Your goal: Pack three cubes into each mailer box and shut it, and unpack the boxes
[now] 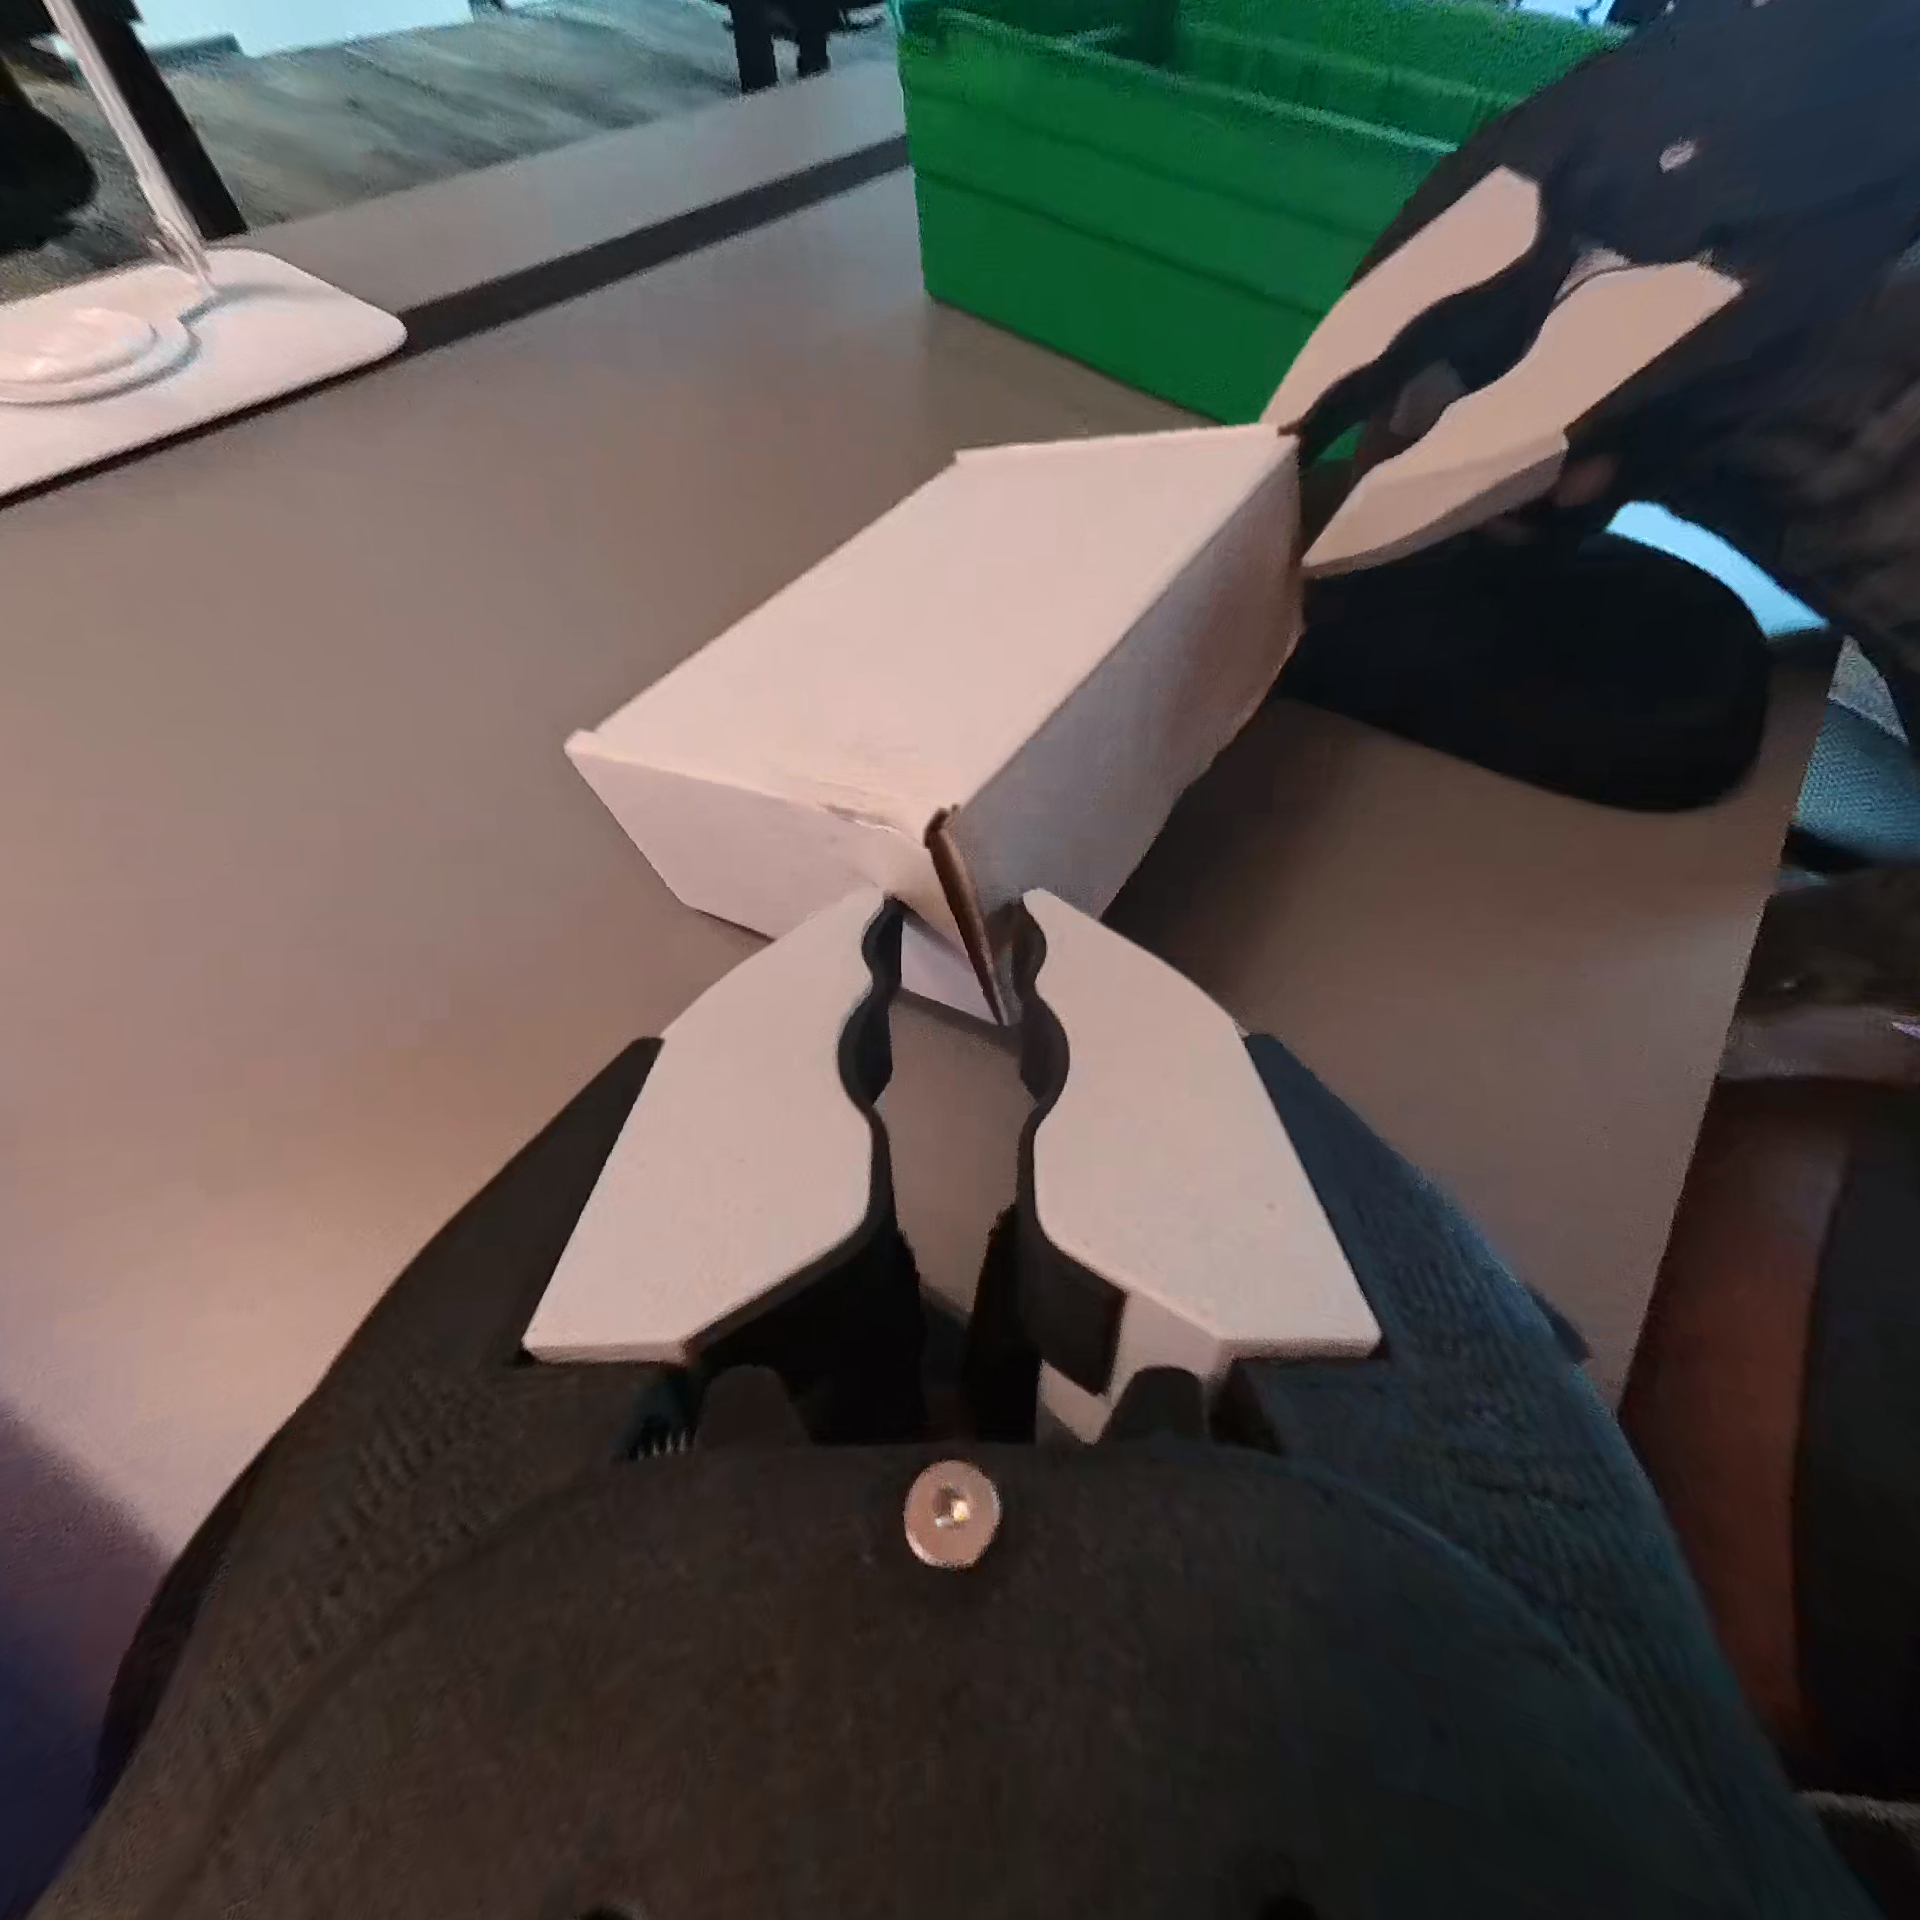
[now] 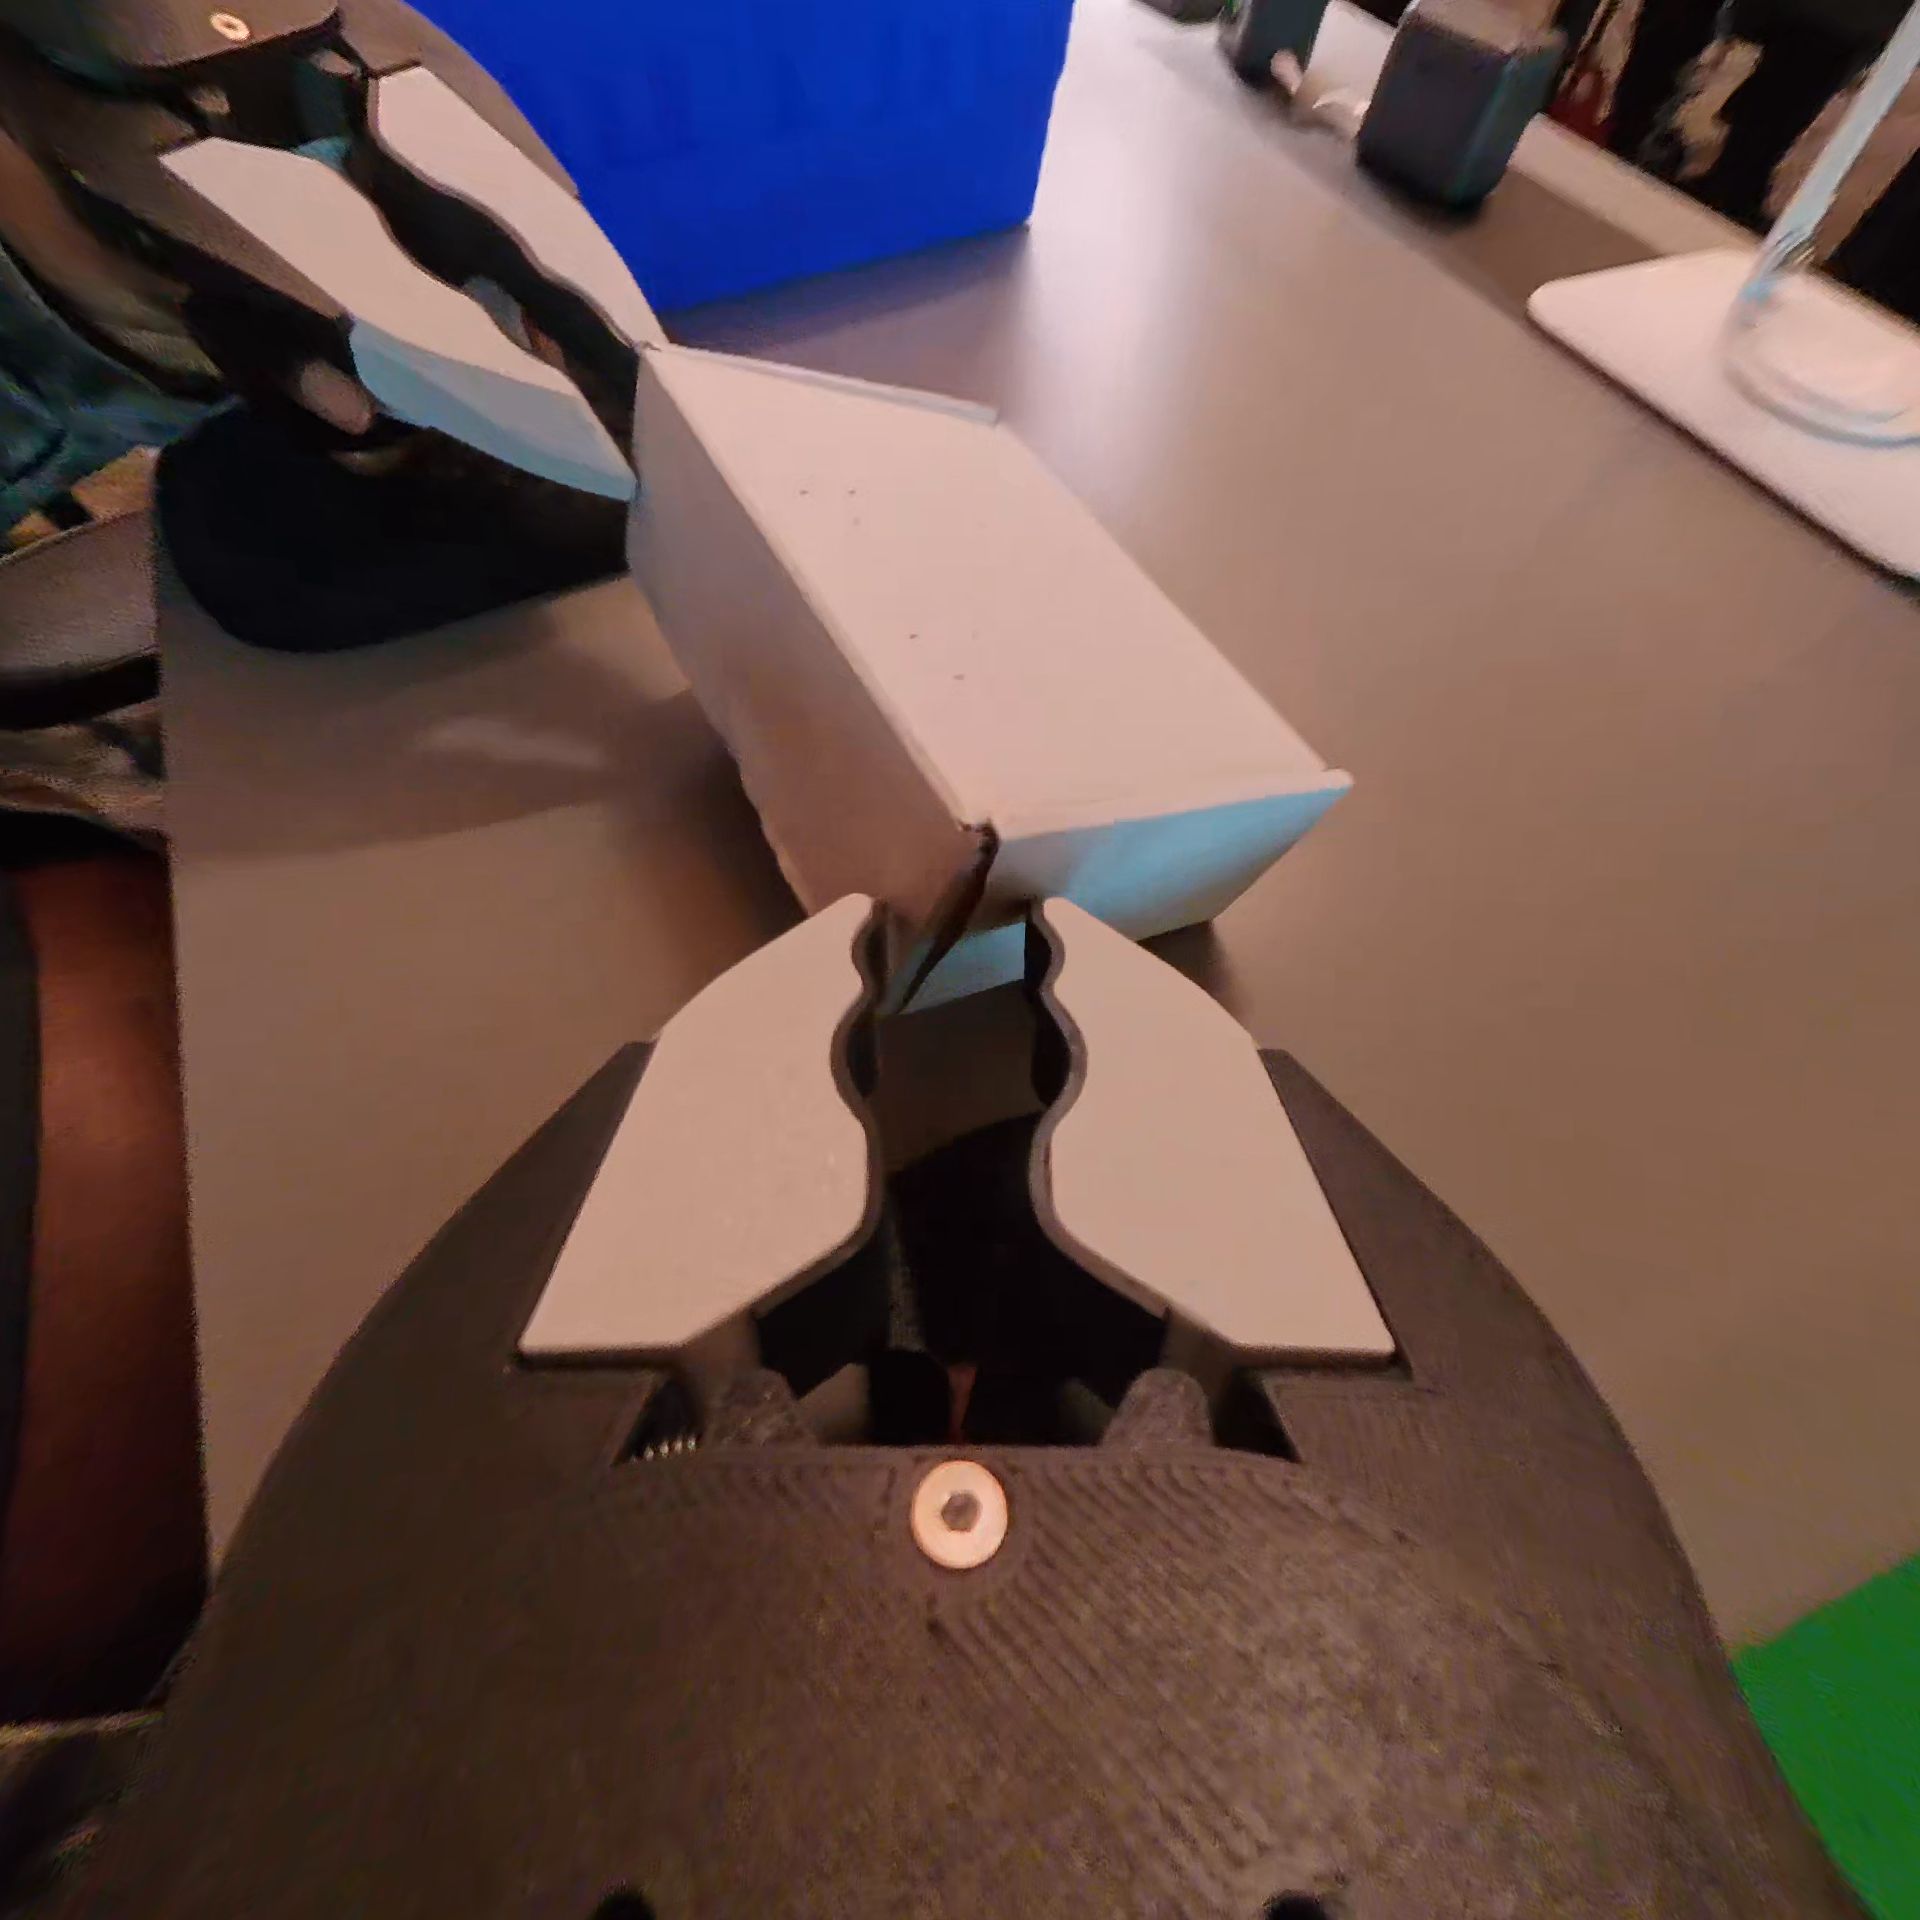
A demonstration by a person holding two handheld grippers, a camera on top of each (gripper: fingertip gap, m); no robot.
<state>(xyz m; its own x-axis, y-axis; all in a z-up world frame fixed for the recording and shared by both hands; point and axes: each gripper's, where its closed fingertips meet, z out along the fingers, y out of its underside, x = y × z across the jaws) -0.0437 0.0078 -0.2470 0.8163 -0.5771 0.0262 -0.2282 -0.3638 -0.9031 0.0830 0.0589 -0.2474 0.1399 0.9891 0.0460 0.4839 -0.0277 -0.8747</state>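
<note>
A closed white mailer box (image 1: 935, 665) lies slantwise over the grey table (image 1: 364, 727), tipped up on one long edge. My left gripper (image 1: 956, 914) is shut on its near end corner, where a flap edge sticks out between the fingers. My right gripper (image 1: 1309, 488) grips the far end corner. In the right wrist view the box (image 2: 935, 623) runs away from my right gripper (image 2: 956, 914), which is shut on its near corner, and my left gripper (image 2: 613, 395) holds the far one. No cubes are in view.
A green bin (image 1: 1122, 208) stands behind the box, and a blue bin (image 2: 810, 145) shows in the right wrist view. A white monitor stand base (image 1: 187, 322) lies at the back of the table. A black chair seat (image 1: 1538, 686) sits just past the table edge. Dark grey blocks (image 2: 1455, 104) stand far back. One gripper's finger ends stand about 15 cm off the other's.
</note>
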